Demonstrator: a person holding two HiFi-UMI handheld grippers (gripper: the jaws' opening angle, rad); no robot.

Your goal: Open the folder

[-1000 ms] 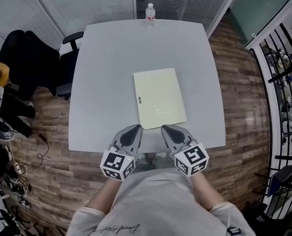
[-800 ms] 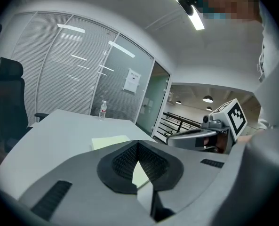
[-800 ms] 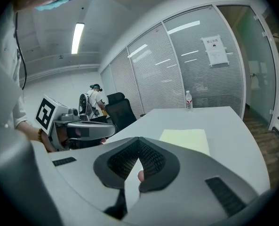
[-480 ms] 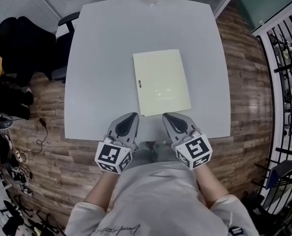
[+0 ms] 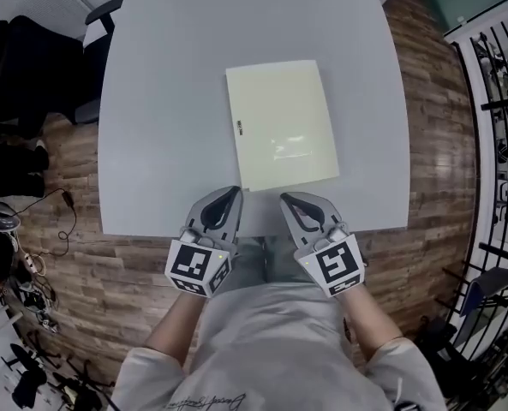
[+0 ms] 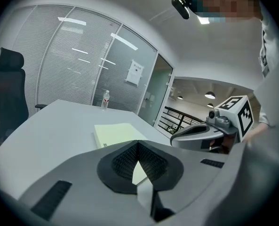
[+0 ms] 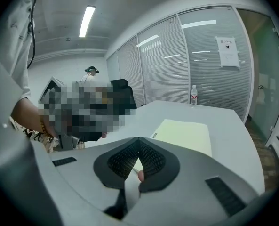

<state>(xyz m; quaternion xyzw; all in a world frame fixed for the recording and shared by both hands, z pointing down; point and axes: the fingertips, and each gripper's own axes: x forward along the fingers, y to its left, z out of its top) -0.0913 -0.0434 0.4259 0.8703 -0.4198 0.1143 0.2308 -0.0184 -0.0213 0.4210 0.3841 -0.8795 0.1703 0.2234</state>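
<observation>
Pale yellow-green, the folder lies flat and closed on the grey table, a little right of the table's middle. Its cover is down, so nothing of what it holds can be seen. A small dark mark sits by its left long edge. The folder's near short edge is close to the near edge of the table, where both grippers sit side by side in front of the person.

The left gripper has its tip just beside the folder's near left corner. Its jaws are pressed together at the tips with nothing gripped between them. The right gripper points at the near edge toward the folder's right half, jaws likewise closed tight on nothing.

At the far edge of the table a clear plastic bottle stands upright and capped; how full it is cannot be made out. A black office chair stands to the table's left on the wooden floor.
</observation>
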